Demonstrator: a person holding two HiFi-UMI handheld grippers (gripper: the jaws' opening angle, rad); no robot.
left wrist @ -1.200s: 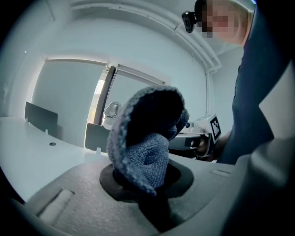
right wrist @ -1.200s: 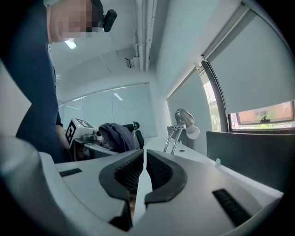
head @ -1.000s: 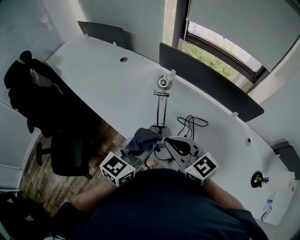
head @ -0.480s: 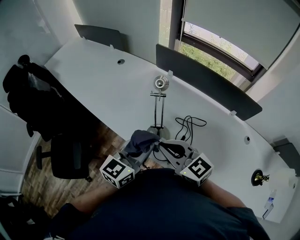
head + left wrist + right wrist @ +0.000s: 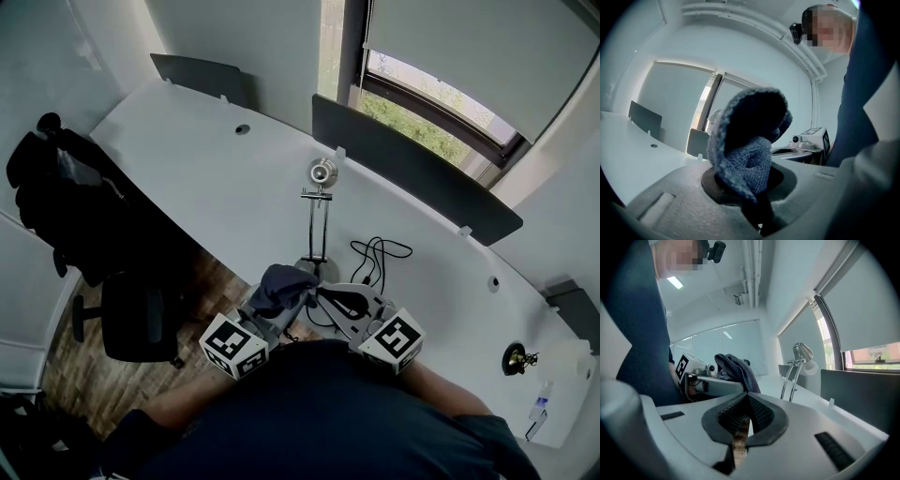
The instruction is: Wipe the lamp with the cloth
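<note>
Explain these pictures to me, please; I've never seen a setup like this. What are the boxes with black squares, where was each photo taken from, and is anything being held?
There is no robot here: a person holds a two-jaw tool in each hand, and the marked boxes are part of those tools. The head view comes from a camera on the person's head, looking down at a white desk with a lamp and a black cable on it. The other two views come from cameras riding on each tool. The left gripper is clamped on a blue-grey cloth. The right gripper is shut and empty, with the lamp ahead of it.
</note>
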